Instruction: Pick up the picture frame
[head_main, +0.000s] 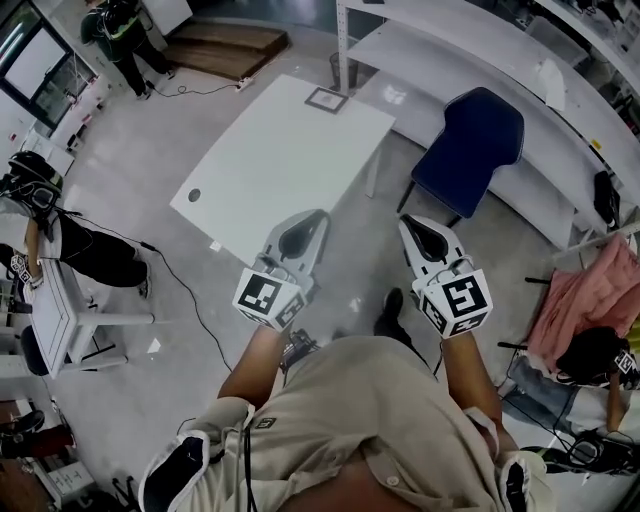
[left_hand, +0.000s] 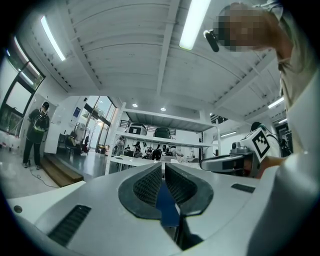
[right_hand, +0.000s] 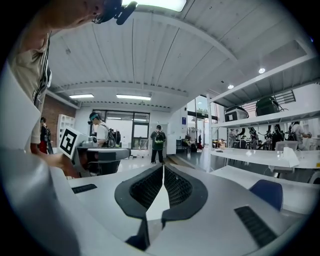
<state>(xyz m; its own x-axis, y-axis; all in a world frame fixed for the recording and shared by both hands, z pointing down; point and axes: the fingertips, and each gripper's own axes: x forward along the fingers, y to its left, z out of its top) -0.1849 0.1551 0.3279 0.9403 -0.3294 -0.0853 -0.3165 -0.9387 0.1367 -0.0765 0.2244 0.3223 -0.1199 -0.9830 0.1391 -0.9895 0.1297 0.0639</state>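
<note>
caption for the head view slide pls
Left gripper and right gripper, both shut and empty, held short of the white table bearing the picture frame.

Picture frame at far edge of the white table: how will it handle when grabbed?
The picture frame looks thin and flat, so probably rigid and light. It lies flat on the smooth white table, so it may slide rather than lift. It sits by the far edge; a push could knock it off.
</note>
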